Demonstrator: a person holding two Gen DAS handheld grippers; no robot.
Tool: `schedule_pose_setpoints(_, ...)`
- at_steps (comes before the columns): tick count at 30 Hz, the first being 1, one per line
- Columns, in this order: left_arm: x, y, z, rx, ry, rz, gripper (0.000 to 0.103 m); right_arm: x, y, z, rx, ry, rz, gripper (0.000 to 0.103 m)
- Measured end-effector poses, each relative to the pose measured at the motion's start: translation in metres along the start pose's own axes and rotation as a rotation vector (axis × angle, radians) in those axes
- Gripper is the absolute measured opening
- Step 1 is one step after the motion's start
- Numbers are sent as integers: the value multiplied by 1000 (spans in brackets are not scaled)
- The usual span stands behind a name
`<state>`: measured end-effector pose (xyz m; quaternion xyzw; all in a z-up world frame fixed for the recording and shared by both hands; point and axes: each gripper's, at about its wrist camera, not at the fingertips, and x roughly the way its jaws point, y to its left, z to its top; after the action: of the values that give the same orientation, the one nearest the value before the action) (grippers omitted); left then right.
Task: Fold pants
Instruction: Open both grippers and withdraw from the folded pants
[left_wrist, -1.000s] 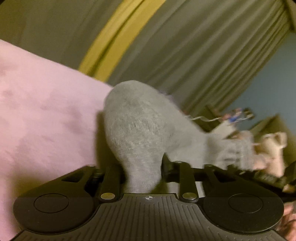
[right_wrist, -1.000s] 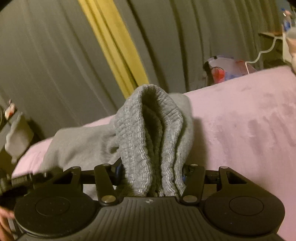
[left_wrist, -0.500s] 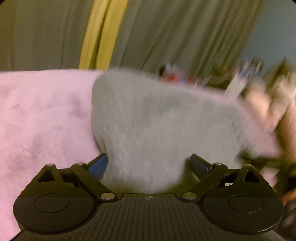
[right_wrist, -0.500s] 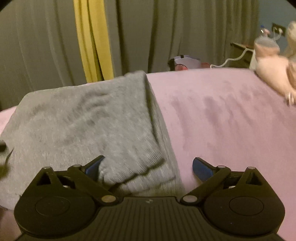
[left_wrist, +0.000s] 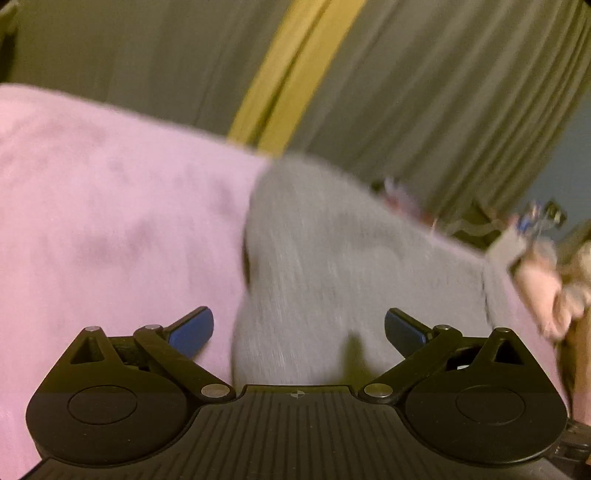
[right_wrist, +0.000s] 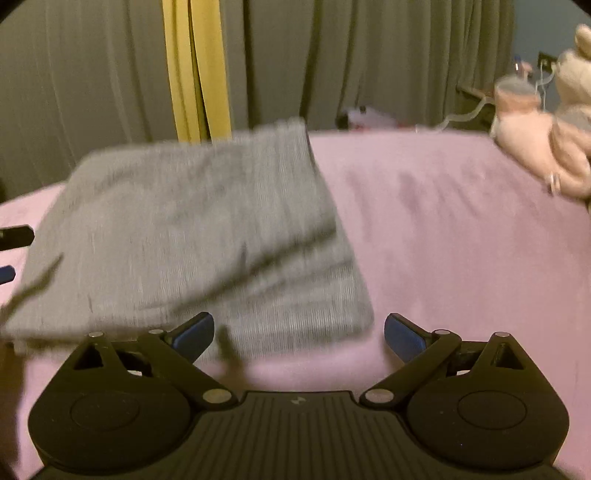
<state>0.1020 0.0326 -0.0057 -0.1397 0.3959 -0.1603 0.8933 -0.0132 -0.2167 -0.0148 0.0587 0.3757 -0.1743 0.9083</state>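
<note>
Fingers (left_wrist: 192, 328) on the left gripper (left_wrist: 298, 326) are opening wide and press on nothing; the gray pants (left_wrist: 332, 266) lie between them. On the right gripper (right_wrist: 298, 332) the blue fingers (right_wrist: 404, 334) are spread wide too, with nothing held. From the right wrist, the folded pants (right_wrist: 199, 236) lie flat toward 10 o'clock on the pink bed (right_wrist: 461, 240). A plush toy (right_wrist: 554, 147) sits at 2 o'clock. Gray curtains (right_wrist: 369, 59) hang at 12 o'clock.

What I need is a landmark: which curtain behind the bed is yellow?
The narrow yellow curtain, hanging between the wide grey curtains, just above the folded grey pants.
</note>
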Motion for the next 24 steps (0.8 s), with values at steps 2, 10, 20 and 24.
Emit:
schedule_pose_setpoints(2, 14, -10, -8, 68, 74, 168, 103, 4, -1, -3, 43, 69, -5, 99)
schedule_pose_setpoints(10, -19, -43, -38, 111, -55, 333, 103, -4, 26, -22, -78, 55, -91, 99)
schedule_pose_setpoints(20, -16, -52, -54, 60, 92, 238, 103, -1, 65, -33, -324, 65, -37, 99)
schedule_pose_setpoints(24, -15, -62, -63, 118, 108, 230, 103, -2, 65, -33, -300, 65, -25, 99)
